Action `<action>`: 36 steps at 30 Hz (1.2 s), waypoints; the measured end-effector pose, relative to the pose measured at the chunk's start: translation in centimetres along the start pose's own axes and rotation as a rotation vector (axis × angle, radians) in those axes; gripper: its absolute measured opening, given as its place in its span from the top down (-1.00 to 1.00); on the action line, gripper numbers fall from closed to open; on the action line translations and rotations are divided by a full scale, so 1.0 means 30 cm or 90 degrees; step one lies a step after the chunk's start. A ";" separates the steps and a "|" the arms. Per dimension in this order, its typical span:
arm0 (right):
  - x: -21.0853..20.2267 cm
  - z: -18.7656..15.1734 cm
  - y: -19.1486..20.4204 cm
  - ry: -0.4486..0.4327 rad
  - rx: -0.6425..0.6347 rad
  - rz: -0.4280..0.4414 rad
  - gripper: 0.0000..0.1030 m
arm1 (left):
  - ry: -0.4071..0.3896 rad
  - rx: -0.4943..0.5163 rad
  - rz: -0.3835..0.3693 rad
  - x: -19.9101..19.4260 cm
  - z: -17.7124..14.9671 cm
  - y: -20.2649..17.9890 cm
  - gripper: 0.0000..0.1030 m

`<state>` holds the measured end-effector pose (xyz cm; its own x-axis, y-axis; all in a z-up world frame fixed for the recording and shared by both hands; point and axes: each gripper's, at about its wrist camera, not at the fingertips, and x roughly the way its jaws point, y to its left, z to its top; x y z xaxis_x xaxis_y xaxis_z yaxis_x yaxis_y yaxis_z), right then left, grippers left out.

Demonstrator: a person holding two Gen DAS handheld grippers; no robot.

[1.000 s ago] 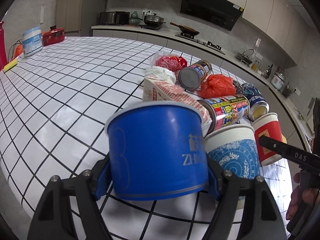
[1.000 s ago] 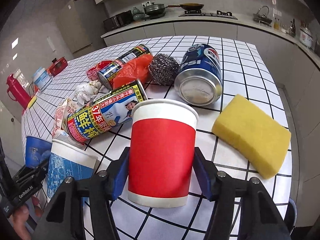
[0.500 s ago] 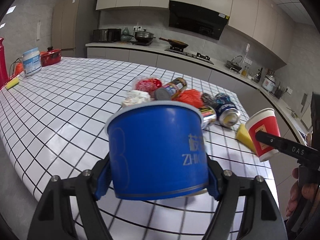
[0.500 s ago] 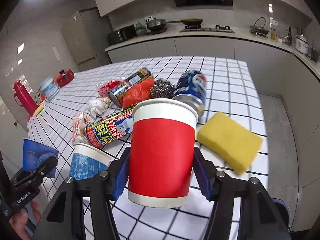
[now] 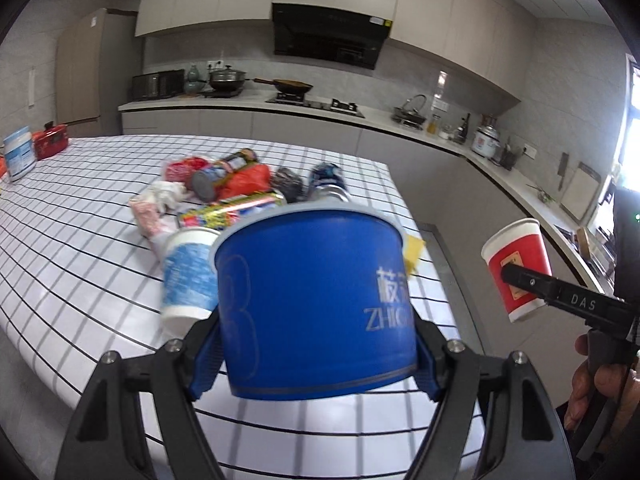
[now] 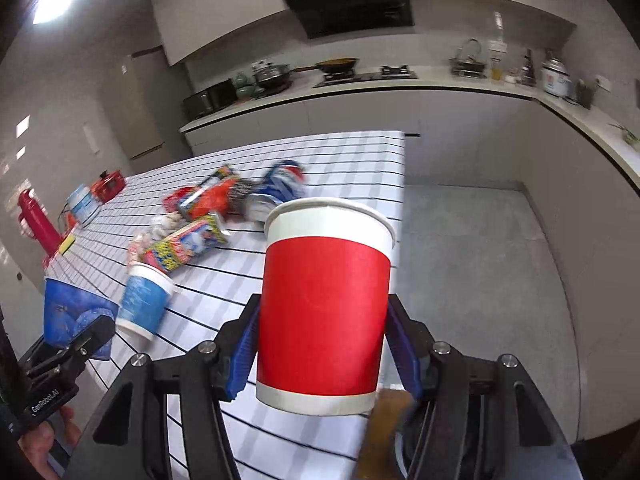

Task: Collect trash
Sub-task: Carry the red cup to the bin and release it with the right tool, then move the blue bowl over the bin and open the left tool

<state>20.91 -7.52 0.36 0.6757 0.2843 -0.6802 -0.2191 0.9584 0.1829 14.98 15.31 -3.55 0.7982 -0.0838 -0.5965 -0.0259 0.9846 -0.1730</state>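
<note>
My left gripper (image 5: 316, 354) is shut on a wide blue paper bowl (image 5: 316, 300) with white lettering, held up above the near edge of the checked table (image 5: 80, 248). My right gripper (image 6: 322, 354) is shut on a red paper cup (image 6: 324, 312) with a white rim, lifted past the table's right end. Each held item also shows in the other view: the red cup (image 5: 518, 268) at the right, the blue bowl (image 6: 72, 312) at the lower left. Left on the table are a blue-patterned white cup (image 5: 188, 276), a printed can (image 5: 232, 210) on its side and a pile of wrappers and cans (image 5: 240, 176).
A yellow sponge (image 5: 412, 252) peeks from behind the bowl. A red flask (image 6: 38, 224), a white tub (image 5: 18, 152) and a red pot (image 5: 50, 142) stand at the table's far left. Grey floor (image 6: 472, 248) opens right of the table; kitchen counters (image 5: 360, 120) line the back walls.
Both grippers have lifted and pulled back from the table with their cups; the trash pile now looks smaller and farther. The red cup has moved out past the table's right edge.
</note>
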 end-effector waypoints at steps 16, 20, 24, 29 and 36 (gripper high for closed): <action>-0.087 -0.259 -0.534 0.053 0.074 -0.076 -0.29 | 0.024 0.044 -0.037 0.058 -0.127 -0.346 -0.50; -0.078 -0.281 -0.605 0.051 0.087 -0.103 -0.78 | 0.026 0.044 -0.036 0.064 -0.140 -0.392 -0.50; -0.120 -0.292 -0.672 0.044 0.101 -0.103 -0.78 | 0.025 0.049 -0.041 0.062 -0.161 -0.441 -0.50; -0.177 -0.296 -0.727 0.029 0.115 -0.118 -0.78 | 0.028 0.058 -0.054 0.074 -0.180 -0.513 -0.50; -0.237 -0.324 -0.772 0.024 0.123 -0.136 -0.78 | 0.047 0.053 -0.073 0.104 -0.230 -0.614 -0.50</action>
<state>14.33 -31.98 -5.95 0.6651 0.0782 -0.7426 0.0653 0.9846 0.1621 13.78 -4.14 -7.63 0.7466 -0.2040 -0.6332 0.1148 0.9770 -0.1795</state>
